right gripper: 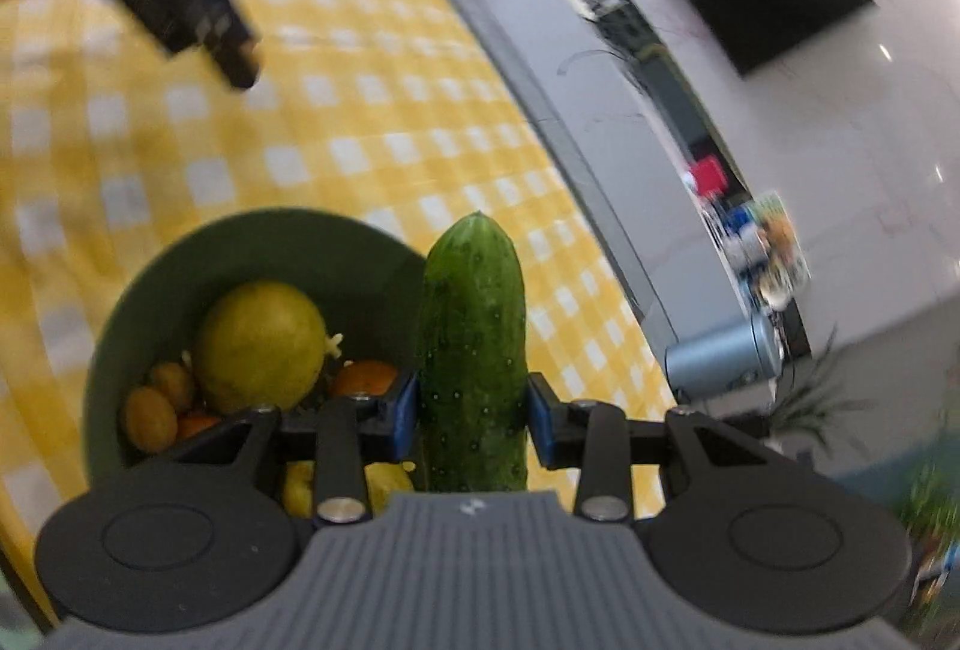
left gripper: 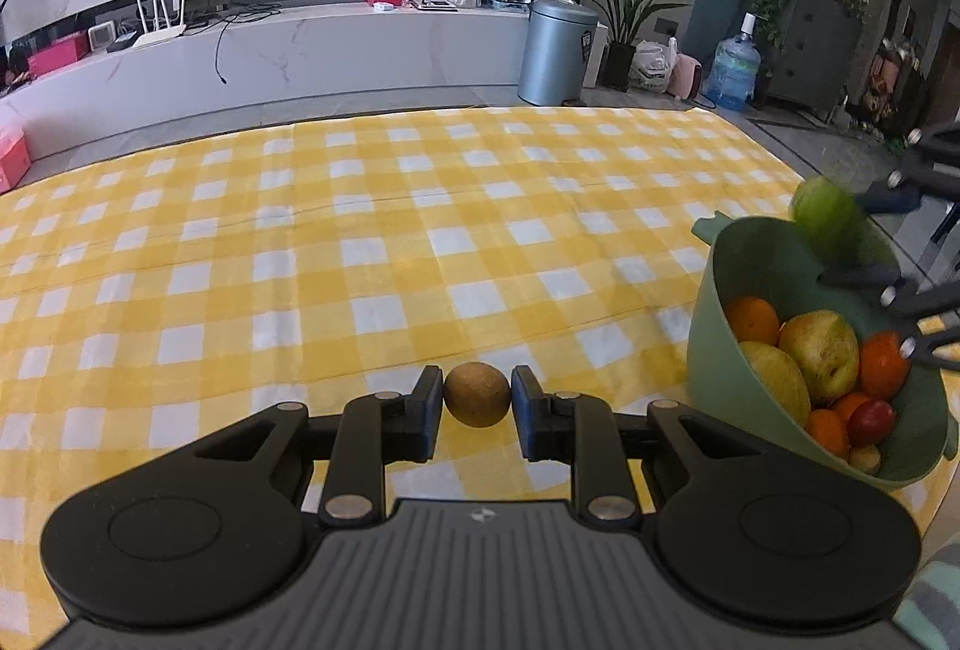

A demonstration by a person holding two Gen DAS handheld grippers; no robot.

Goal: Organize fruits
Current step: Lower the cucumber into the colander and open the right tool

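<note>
Two grippers, both loaded. Left gripper (left gripper: pixel 477 397) clamped on a small brown round fruit (left gripper: pixel 477 394) just above the yellow checked cloth (left gripper: pixel 360 242); wide bare cloth ahead and to its left. Green bowl (left gripper: pixel 750 254) at the right cloth edge holds oranges, a pear and small fruits, partly cut off. Right gripper (right gripper: pixel 471 413) pinches a cucumber (right gripper: pixel 474 350) beside the bowl's rim; this view is motion-blurred.

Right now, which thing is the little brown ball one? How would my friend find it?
Find the big yellow-and-white checked cloth, then the black left gripper at its near edge. The small brown fruit sits pinched between the gripper's fingers. It is round, dull brown and alone on the cloth side, while the orange, yellow and red fruits lie piled in the green bowl to the right.
</note>
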